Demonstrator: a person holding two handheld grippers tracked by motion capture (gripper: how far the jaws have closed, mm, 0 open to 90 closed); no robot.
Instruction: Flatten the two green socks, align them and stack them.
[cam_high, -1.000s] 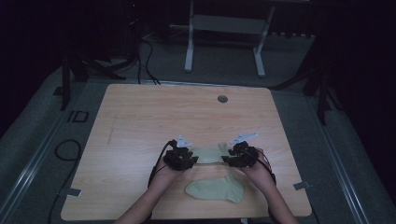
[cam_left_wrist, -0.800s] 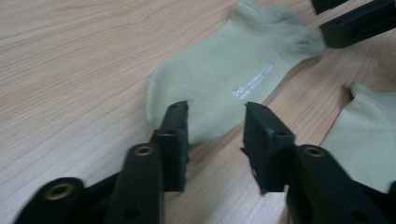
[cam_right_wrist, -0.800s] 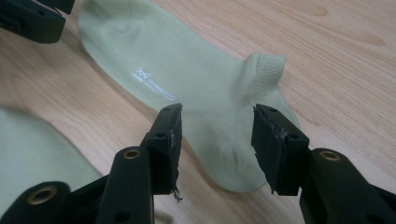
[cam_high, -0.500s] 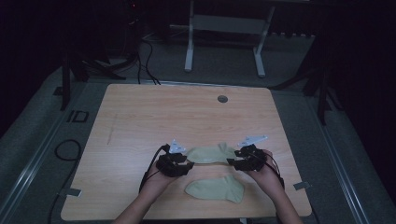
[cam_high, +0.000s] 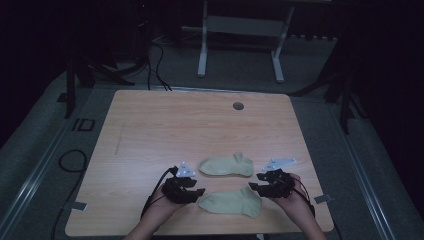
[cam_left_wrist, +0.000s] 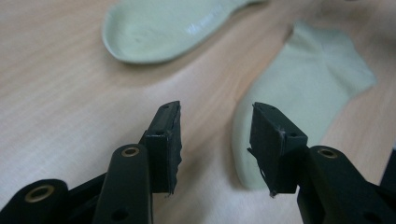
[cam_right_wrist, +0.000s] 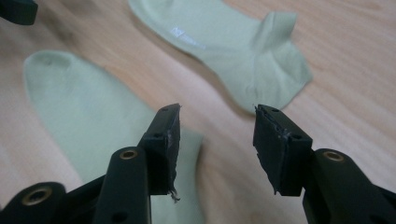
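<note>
Two pale green ankle socks lie flat on the wooden table (cam_high: 175, 125). The far sock (cam_high: 226, 166) (cam_left_wrist: 168, 28) (cam_right_wrist: 224, 42) lies a little beyond the near sock (cam_high: 231, 202) (cam_left_wrist: 303, 93) (cam_right_wrist: 84, 112). My left gripper (cam_high: 197, 191) (cam_left_wrist: 215, 112) hovers just left of the near sock's toe. Its jaws have just been opening, with nothing between them. My right gripper (cam_high: 252, 182) (cam_right_wrist: 217, 112) is open at the near sock's cuff end, its pads clear of the cloth. A hand holds each gripper from the front edge.
A round grommet (cam_high: 238, 106) sits near the table's back edge. A white stand (cam_high: 240, 30) and dark cables (cam_high: 150, 60) are on the floor behind the table. Bare wood stretches across the back and left of the table.
Both grippers have drawn back from the far sock toward the table's front edge. That sock now lies uncovered and flat. The left jaws stand wider apart.
</note>
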